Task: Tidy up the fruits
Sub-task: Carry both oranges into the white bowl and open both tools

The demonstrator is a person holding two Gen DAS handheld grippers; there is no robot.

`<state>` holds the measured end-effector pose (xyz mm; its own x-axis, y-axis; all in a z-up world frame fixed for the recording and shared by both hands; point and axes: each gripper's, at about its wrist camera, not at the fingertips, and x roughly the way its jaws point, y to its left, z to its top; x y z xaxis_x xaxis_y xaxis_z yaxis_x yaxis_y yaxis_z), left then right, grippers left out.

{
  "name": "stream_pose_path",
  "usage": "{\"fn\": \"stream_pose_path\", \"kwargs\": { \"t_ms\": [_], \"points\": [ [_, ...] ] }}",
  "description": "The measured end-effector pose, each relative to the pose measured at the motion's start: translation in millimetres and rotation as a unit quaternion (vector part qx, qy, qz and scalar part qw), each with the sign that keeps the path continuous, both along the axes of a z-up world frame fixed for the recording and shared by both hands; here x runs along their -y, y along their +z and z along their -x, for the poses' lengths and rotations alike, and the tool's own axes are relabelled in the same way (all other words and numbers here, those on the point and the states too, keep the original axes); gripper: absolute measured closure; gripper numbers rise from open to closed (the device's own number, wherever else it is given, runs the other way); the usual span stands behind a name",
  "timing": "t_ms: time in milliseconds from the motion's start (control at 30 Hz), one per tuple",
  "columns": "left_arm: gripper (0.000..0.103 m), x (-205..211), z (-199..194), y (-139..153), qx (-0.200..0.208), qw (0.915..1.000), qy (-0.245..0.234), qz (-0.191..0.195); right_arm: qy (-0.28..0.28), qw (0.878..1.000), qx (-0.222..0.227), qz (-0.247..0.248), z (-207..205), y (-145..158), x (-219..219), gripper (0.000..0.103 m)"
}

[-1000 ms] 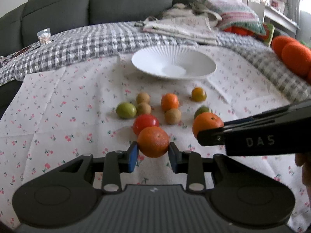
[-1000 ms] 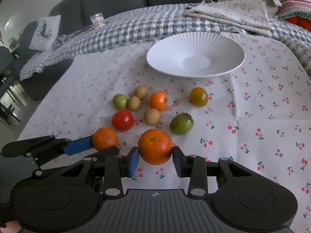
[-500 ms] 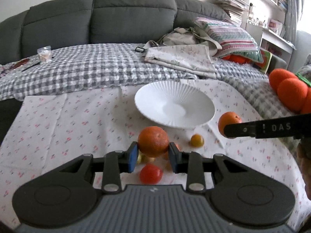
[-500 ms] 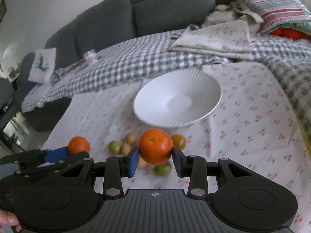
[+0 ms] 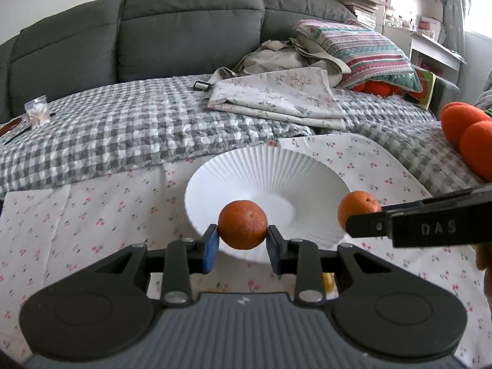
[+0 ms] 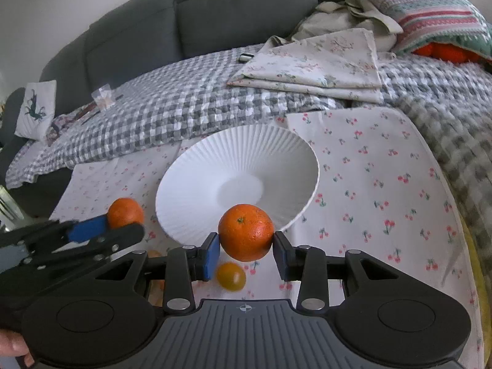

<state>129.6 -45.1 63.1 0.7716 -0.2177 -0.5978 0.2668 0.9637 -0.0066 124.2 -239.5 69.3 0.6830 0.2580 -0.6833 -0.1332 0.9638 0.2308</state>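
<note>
My left gripper point(image 5: 242, 240) is shut on a dark orange point(image 5: 242, 225), held in the air over the near rim of the white ribbed bowl point(image 5: 276, 166). My right gripper point(image 6: 246, 247) is shut on a brighter orange point(image 6: 247, 232) just in front of the same bowl point(image 6: 246, 150). In the left wrist view the right gripper's orange point(image 5: 358, 205) shows at the bowl's right edge. The right wrist view shows the left gripper's orange point(image 6: 126, 212) to the left of the bowl. A small yellow-orange fruit point(image 6: 231, 276) lies on the cloth below the right gripper.
The bowl rests on a cherry-print cloth point(image 6: 369, 169) over a grey checked blanket point(image 5: 107, 135). Folded floral fabric point(image 5: 276, 98) and a striped cushion point(image 5: 363, 49) lie behind, before a grey sofa point(image 5: 153, 30). Orange plush balls point(image 5: 467, 135) sit at right.
Both grippers have risen and moved forward toward the bowl with their oranges. The loose fruits on the cloth have dropped almost out of view below the grippers.
</note>
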Motion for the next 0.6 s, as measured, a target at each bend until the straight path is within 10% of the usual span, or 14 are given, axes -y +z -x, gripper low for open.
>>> {"fn": "stream_pose_path", "kwargs": {
  "t_ms": [600],
  "points": [
    [0.071, 19.6, -50.0, -44.7, -0.021, 0.9992, -0.011, -0.033, 0.012, 0.998, -0.006, 0.056, -51.8, -32.2, -21.5, 0.066]
  ]
}}
